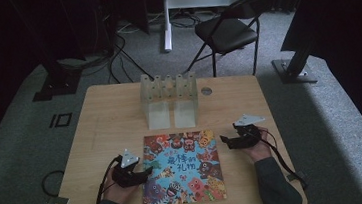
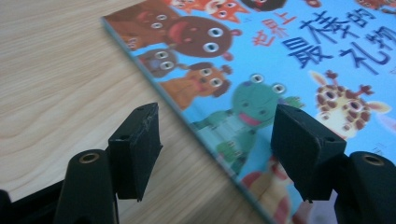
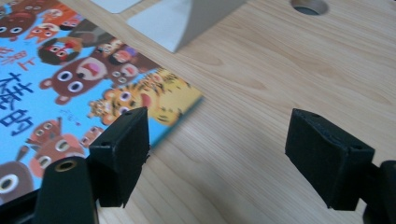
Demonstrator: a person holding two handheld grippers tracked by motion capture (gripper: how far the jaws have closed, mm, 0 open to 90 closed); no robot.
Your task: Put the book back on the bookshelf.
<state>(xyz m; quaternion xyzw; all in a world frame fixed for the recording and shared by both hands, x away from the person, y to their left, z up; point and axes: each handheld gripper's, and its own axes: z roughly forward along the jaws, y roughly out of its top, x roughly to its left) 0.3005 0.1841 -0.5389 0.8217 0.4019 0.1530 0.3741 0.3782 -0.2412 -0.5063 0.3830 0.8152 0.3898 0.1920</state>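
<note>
Your desk (image 1: 106, 124) carries a picture book (image 1: 182, 168) lying flat near your edge, its cover crowded with cartoon animals on blue. Behind it, toward the far edge, stands a pale translucent rack (image 1: 169, 99) with upright dividers forming slots; whether anything sits in those slots you cannot tell from the high view. A small round hole (image 1: 206, 91) in the desk lies just right of the rack.

Your left tool (image 1: 145, 171) rests at the book's left edge, jaws spread wide and holding nothing. In the left gripper view the book's edge (image 2: 201, 135) runs diagonally between the jaws, one jaw over bare wood and the other over the cover.

Your right tool (image 1: 226, 141) sits just beside the book's upper right corner, jaws also spread and empty. In the right gripper view that corner (image 3: 187, 100) lies by the left jaw, the right jaw is over bare desk (image 3: 261, 84), and the rack's base (image 3: 187, 18) and the hole (image 3: 308, 5) show beyond.
</note>
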